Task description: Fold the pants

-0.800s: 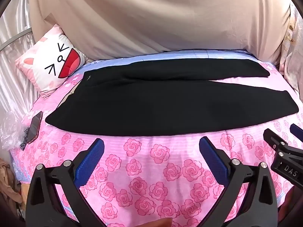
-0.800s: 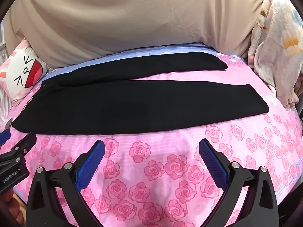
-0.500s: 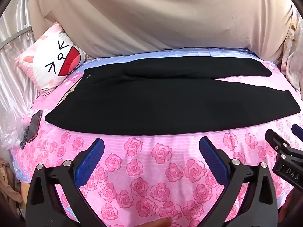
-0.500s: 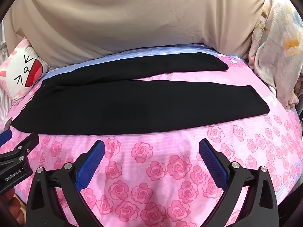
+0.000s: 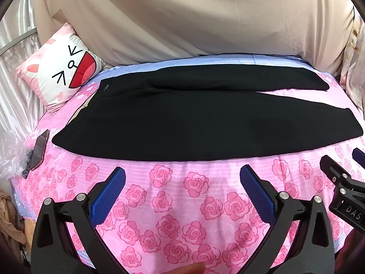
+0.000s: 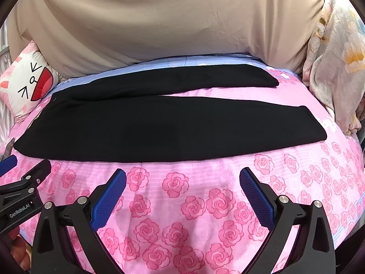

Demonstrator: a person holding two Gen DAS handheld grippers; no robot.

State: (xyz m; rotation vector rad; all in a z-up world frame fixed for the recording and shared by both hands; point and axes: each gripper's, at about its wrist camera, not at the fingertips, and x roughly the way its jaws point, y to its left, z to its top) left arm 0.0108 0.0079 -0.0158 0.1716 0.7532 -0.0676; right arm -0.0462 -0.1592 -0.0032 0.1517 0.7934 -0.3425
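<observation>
**Pants lying crosswise ahead of both tongs, nothing gripped**

Nearest to you, the left gripper point(image 5: 182, 187) is standing with its jaws spread wide and nothing between them; its blue ribbed pads point(image 5: 107, 196) are hanging over bare bedding. The right gripper point(image 6: 182, 187) is showing the same: jaws fully apart, holding nothing. Both are tilting down toward the pink rose-print bedspread point(image 5: 173, 207), a soft quilted surface that is dimpling slightly.

Just beyond the fingertips, the black pants point(image 5: 196, 123) are lying flat, clear of both tools. Their long axis is running left to right across your view, waistband toward the left, leg ends toward the right. The legs are parting into a narrow V, the far leg point(image 6: 182, 80) lying behind the near one. The fabric is reading as matte, smooth and limp, with few wrinkles.

Judging from this, your left tool is sitting nearer the waist corner point(image 5: 57, 140) and your right nearer the near hem point(image 6: 319, 134); the near long edge is the closest thing to pinch.

Farther off, a cartoon-face cushion point(image 5: 61, 73) is leaning at the left, a phone point(image 5: 40, 149) is resting by the bed edge, and a beige drape point(image 5: 194, 16) is closing the background.
</observation>
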